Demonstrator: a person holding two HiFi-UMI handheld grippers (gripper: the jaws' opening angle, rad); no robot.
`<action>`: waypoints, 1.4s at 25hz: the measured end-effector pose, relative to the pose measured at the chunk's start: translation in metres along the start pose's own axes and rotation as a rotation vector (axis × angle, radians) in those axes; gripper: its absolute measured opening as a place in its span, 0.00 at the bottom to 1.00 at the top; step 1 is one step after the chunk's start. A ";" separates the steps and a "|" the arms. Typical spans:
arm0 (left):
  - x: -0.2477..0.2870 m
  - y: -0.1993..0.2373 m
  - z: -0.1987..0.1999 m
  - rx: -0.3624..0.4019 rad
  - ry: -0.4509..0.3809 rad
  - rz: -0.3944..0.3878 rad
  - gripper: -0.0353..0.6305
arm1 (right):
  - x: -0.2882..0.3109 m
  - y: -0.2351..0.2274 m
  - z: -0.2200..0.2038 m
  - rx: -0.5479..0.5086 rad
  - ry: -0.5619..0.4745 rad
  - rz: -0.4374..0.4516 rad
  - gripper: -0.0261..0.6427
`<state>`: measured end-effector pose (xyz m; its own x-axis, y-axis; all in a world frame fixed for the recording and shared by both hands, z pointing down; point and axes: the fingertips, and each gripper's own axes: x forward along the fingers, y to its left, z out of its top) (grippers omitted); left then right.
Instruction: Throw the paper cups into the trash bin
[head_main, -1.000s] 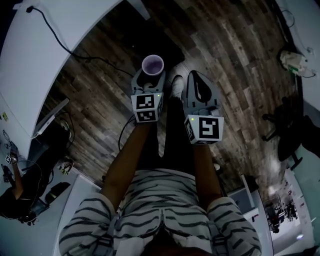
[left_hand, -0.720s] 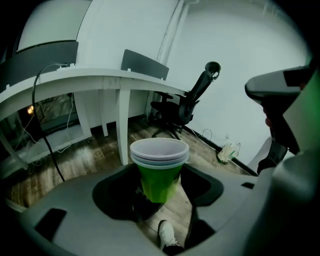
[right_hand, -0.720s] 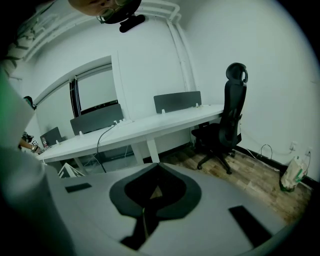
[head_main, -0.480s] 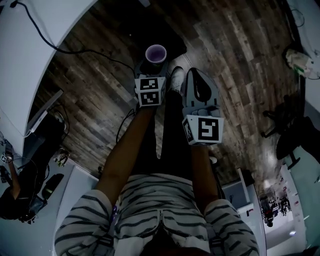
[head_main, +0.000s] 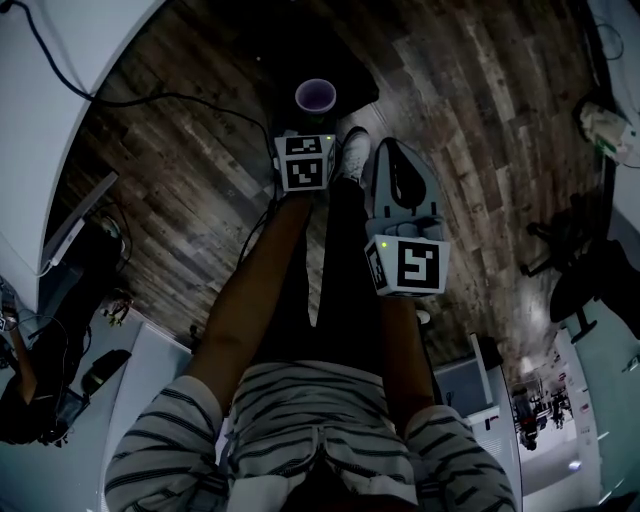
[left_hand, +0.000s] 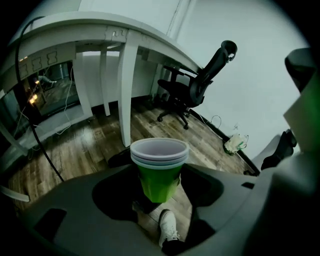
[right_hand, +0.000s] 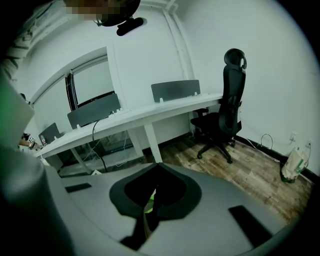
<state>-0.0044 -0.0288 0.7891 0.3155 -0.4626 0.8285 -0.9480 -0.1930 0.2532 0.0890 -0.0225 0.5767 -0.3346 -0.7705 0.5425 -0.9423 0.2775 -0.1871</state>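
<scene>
The left gripper (left_hand: 159, 175) has its jaws clamped on either side of a nested stack of green paper cups (left_hand: 159, 152), mouths up. The right gripper (right_hand: 150, 199) has its jaws pressed together on nothing. No cup looks binned yet, so the whole drop is left. In the head view the cups sit at 12 o'clock from the left gripper's marker cube (head_main: 305, 162), over a dark patch (head_main: 280, 70) on the floor (head_main: 180, 180), possibly the trash bin. The left forearm (head_main: 255, 290) and right forearm (head_main: 400, 350) reach forward and down, the right gripper at 4 o'clock of the left.

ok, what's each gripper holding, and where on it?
Left gripper: a stack of green paper cups, upright, clamped across the lower body, below the rims. Right gripper: jaws together, nothing held.
</scene>
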 end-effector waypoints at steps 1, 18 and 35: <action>0.005 0.002 -0.002 -0.008 0.008 0.001 0.48 | 0.002 -0.001 -0.003 0.000 0.005 -0.001 0.05; 0.081 0.022 -0.041 -0.018 0.160 0.017 0.48 | 0.026 -0.016 -0.034 0.028 0.045 -0.012 0.05; 0.119 0.038 -0.063 0.014 0.261 0.019 0.48 | 0.033 -0.019 -0.055 0.050 0.072 -0.018 0.05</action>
<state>-0.0053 -0.0360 0.9285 0.2743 -0.2272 0.9344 -0.9523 -0.1991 0.2312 0.0967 -0.0214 0.6434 -0.3176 -0.7312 0.6037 -0.9481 0.2331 -0.2163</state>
